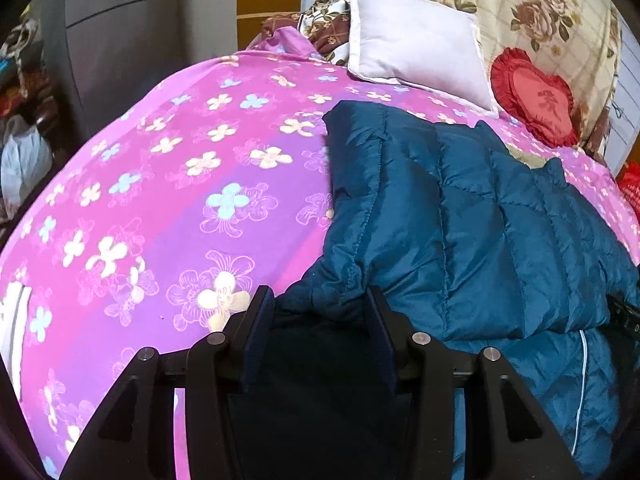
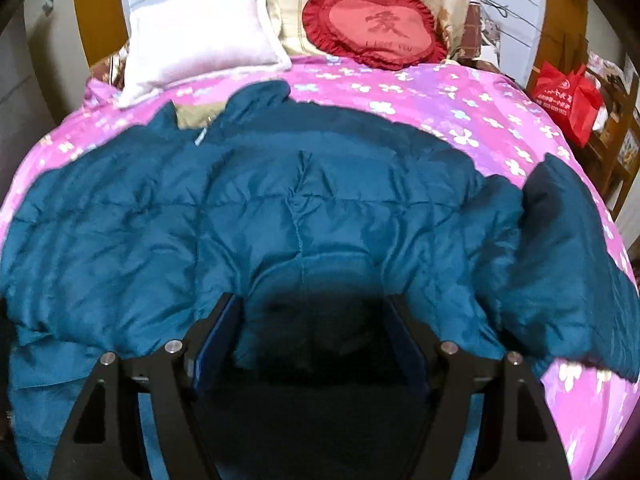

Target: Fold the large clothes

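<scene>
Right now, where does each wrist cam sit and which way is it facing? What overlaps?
Left wrist: on the left gripper, angled down at the jacket edge and pink bedspread; its own two fingers show, jacket fabric between them.
Right wrist: on the right gripper, angled down over the jacket's middle; its own fingers show, spread wide.
Shared: jacket, bedspread, white pillow, red heart cushion.
</scene>
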`<action>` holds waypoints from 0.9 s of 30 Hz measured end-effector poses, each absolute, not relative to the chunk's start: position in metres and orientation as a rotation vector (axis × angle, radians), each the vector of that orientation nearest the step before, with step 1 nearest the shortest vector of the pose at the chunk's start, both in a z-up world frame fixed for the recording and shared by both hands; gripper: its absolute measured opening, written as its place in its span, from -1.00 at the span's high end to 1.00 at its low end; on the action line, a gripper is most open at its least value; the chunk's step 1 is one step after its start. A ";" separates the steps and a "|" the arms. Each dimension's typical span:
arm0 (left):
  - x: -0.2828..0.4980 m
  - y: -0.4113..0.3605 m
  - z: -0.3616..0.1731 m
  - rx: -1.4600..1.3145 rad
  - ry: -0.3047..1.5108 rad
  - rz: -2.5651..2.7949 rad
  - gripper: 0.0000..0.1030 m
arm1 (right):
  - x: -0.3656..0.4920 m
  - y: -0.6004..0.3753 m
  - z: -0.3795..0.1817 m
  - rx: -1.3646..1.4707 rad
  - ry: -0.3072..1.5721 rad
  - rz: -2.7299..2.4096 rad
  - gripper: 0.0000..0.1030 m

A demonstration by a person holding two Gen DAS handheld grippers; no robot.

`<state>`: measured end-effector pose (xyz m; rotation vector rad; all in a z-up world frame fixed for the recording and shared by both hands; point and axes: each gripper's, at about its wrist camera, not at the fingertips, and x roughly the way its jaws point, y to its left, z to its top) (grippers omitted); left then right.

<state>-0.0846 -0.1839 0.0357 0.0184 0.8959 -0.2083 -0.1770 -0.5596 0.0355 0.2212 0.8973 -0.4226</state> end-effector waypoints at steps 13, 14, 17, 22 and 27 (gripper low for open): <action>-0.150 -0.205 0.082 0.055 0.787 -0.388 0.46 | -0.236 -0.538 0.068 0.138 0.840 -0.385 -0.58; -0.157 -0.209 0.085 0.065 0.782 -0.403 0.46 | -0.245 -0.538 0.072 0.126 0.831 -0.387 -0.58; -0.180 -0.221 0.095 0.085 0.771 -0.463 0.46 | -0.273 -0.538 0.086 0.113 0.802 -0.392 -0.59; -0.209 -0.234 0.110 0.098 0.739 -0.527 0.46 | -0.318 -0.548 0.103 0.094 0.757 -0.425 -0.64; -0.227 -0.241 0.112 0.090 0.737 -0.560 0.46 | -0.359 -0.572 0.114 0.081 0.730 -0.492 -0.69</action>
